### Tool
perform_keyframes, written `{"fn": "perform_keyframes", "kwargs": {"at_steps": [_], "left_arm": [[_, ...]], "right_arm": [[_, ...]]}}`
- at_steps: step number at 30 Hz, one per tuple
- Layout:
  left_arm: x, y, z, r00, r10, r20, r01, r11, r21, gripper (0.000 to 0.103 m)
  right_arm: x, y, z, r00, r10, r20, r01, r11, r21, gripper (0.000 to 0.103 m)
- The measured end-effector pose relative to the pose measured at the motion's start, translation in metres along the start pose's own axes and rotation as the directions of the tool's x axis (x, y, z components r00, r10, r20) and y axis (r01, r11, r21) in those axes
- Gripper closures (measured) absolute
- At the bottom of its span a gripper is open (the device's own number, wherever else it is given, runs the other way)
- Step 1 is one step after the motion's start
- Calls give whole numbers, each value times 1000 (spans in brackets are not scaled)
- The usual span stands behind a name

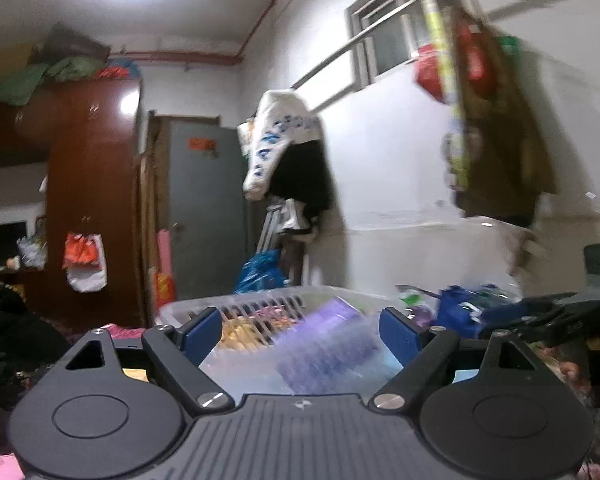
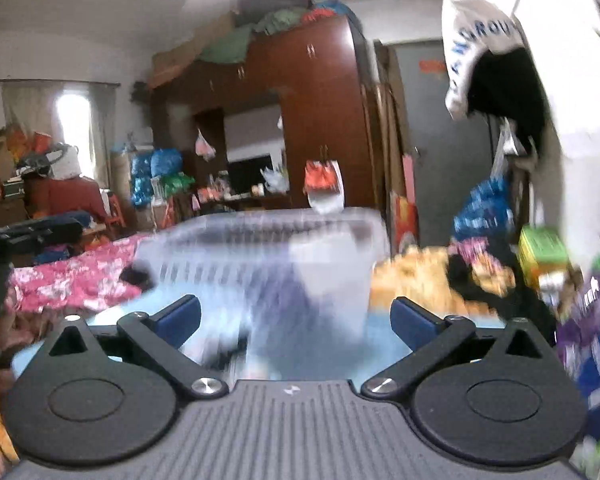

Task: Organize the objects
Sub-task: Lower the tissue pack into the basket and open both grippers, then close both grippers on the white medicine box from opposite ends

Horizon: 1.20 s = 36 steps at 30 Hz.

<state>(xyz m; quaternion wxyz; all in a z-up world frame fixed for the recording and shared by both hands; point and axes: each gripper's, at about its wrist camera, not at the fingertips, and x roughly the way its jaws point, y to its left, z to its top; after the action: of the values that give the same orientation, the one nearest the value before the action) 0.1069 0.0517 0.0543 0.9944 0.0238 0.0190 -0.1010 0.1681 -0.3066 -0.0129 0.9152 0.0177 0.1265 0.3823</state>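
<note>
The white slotted basket (image 1: 260, 304) is the landmark here. It sits ahead of both cameras, with a purple packet (image 1: 324, 348) lying tilted at its near edge and yellow and pink items behind that, inside the slotted wall. To the right of the basket lies a loose pile: a blue bag (image 1: 456, 312), a green box (image 2: 542, 256) and other wrappers too smeared to name.

The left hand-held gripper (image 1: 300, 332) is spread wide and holds nothing; its blue pads (image 1: 202, 334) flank the purple packet without touching it, as far as the blur allows. The right hand-held gripper (image 2: 296, 318) is likewise wide and empty, facing the near wall of the basket (image 2: 260, 248). Both views are streaked with motion, so the fine contacts cannot be read.

The step in hand looks like picking the next loose thing and putting it into the basket. To do it well:

- Slow down before closing; at this speed the pads could catch the basket rim instead of the item.
- Take the purple packet across its narrow side, since it looks thin and slippery and may slide out of a flat pinch.
- Keep the right one at the basket wall so the basket does not skate away when the item drops in.
- Release low over the basket, not from above the rim.
</note>
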Motion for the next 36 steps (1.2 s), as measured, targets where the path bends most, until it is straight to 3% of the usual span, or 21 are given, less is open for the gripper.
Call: {"fn": "perform_keyframes", "kwargs": {"at_steps": [3,7,16,23,26,32,36], "left_arm": [[-19,-22,-25,999,-46,20,46,999,-1,15],[-29,-36,-51,994,-113,-1,113,991,-78,15],[-37,-69,-89,977,-188,-106,190,982,9,15],[-25,-67,-115,962,-222,-157,223,975,-15,15],[-21,-68,-119,958,-235,-163,236,972,-15,15],[-16,-70,-126,955,-238,-179,240,971,-11,16],[-13,-68,-129,952,-241,-190,241,970,-26,29]], "right_arm": [[-15,2,-25,1000,5,-15,-5,999,50,0],[-35,1,-45,998,48,49,-54,991,120,0],[-10,29,-41,994,109,34,-109,994,20,0],[-4,29,-50,993,110,32,-109,993,-41,1],[-4,31,-55,993,118,14,-117,991,-57,12],[-4,36,-63,993,117,3,-117,989,-93,23],[-5,36,-65,993,122,1,-121,988,-97,33]]}}
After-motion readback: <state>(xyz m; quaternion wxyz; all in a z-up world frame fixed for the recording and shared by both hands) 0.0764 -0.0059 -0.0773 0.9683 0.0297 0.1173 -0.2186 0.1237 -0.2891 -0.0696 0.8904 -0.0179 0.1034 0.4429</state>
